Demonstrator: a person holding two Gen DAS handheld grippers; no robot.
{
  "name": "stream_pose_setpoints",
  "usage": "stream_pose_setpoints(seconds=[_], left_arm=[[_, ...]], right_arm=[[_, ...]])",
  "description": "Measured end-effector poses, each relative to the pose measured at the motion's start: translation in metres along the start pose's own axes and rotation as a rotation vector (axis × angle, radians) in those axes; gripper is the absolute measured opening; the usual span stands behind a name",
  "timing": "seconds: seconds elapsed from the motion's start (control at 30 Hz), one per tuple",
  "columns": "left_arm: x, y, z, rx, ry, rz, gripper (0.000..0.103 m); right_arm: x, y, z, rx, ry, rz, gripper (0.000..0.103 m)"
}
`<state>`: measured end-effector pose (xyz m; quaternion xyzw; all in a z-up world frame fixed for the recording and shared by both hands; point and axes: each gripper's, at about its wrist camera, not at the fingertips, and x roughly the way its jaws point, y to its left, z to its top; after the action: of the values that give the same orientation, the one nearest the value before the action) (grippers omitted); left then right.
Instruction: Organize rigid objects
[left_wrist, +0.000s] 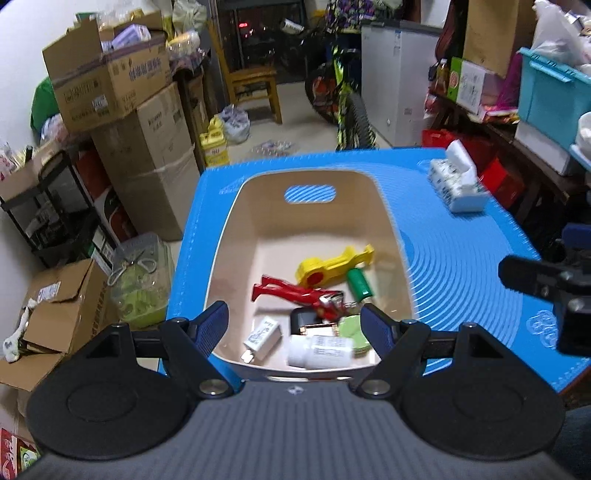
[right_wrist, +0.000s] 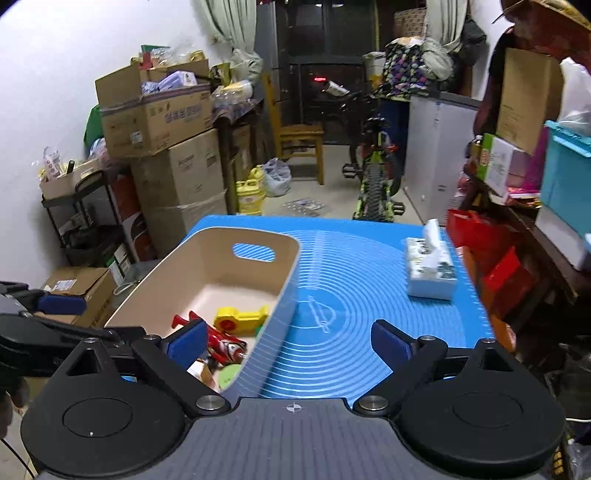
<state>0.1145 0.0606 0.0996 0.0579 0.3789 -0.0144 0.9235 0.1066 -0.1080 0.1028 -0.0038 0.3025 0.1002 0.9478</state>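
Observation:
A beige bin (left_wrist: 236, 236) (right_wrist: 207, 258) stands on the blue mat (left_wrist: 461, 258) (right_wrist: 351, 295). It holds a yellow toy (left_wrist: 332, 264) (right_wrist: 242, 318), a red figure (left_wrist: 295, 293) (right_wrist: 221, 341), a green cylinder (left_wrist: 360, 283), a white charger (left_wrist: 260, 338), a white bottle (left_wrist: 319, 350), a light green disc (left_wrist: 352, 330) and a dark box (left_wrist: 301, 319). My left gripper (left_wrist: 293, 325) is open and empty above the bin's near end. My right gripper (right_wrist: 288, 343) is open and empty over the bin's right wall; it also shows in the left wrist view (left_wrist: 546, 284).
A tissue pack (left_wrist: 458, 184) (right_wrist: 430, 269) lies at the mat's far right. Stacked cardboard boxes (left_wrist: 122, 122) (right_wrist: 166, 147) and a black rack (left_wrist: 55, 206) stand left of the table. A bicycle (right_wrist: 375, 184), a wooden chair (right_wrist: 295, 144) and a cluttered shelf (right_wrist: 517, 206) lie beyond.

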Motion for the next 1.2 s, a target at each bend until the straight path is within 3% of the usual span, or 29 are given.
stream_pose_setpoints(seconds=[0.6,0.9,1.2], left_arm=[[-0.082,-0.065,-0.032,0.003,-0.083,-0.032,0.080],[-0.090,-0.074,-0.072,-0.002,-0.079,-0.047,0.082],[-0.079,-0.068,-0.103,-0.012,-0.056,-0.025,0.082]], right_arm=[[-0.119,-0.040,-0.048,0.000,-0.080,-0.072,0.098],[-0.130,-0.044,-0.086,0.033,-0.053,-0.115,0.098],[-0.108,-0.036,-0.115,0.026,0.014,-0.104,0.098]])
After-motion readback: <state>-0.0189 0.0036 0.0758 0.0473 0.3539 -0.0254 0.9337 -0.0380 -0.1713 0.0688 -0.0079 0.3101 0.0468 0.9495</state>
